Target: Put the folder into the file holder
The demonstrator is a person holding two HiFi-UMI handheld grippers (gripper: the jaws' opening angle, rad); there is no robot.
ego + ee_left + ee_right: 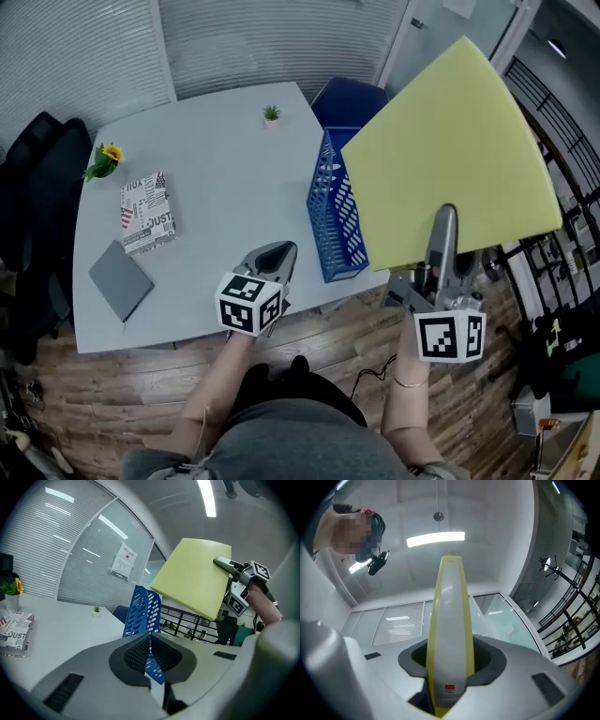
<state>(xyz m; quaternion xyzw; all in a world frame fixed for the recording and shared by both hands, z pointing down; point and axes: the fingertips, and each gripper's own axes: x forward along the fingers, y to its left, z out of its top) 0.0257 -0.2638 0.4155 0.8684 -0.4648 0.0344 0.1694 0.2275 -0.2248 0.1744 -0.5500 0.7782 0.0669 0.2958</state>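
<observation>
A yellow folder (450,159) is held up in the air at the right, tilted over the table's right edge, with my right gripper (445,220) shut on its lower edge. In the right gripper view the folder's white-and-yellow spine (450,634) stands upright between the pads. The blue perforated file holder (333,202) stands on the table's right edge, just left of and below the folder. My left gripper (272,258) hovers over the table's front edge, left of the holder, shut with nothing in it. The left gripper view shows the holder (143,616) ahead and the folder (194,578) above it.
On the grey table (225,169) lie a printed book (147,212) and a grey notebook (121,280) at the left. A yellow flower (105,159) and a small plant (271,114) stand at the back. A blue chair (349,101) sits behind the holder. A black railing runs along the right.
</observation>
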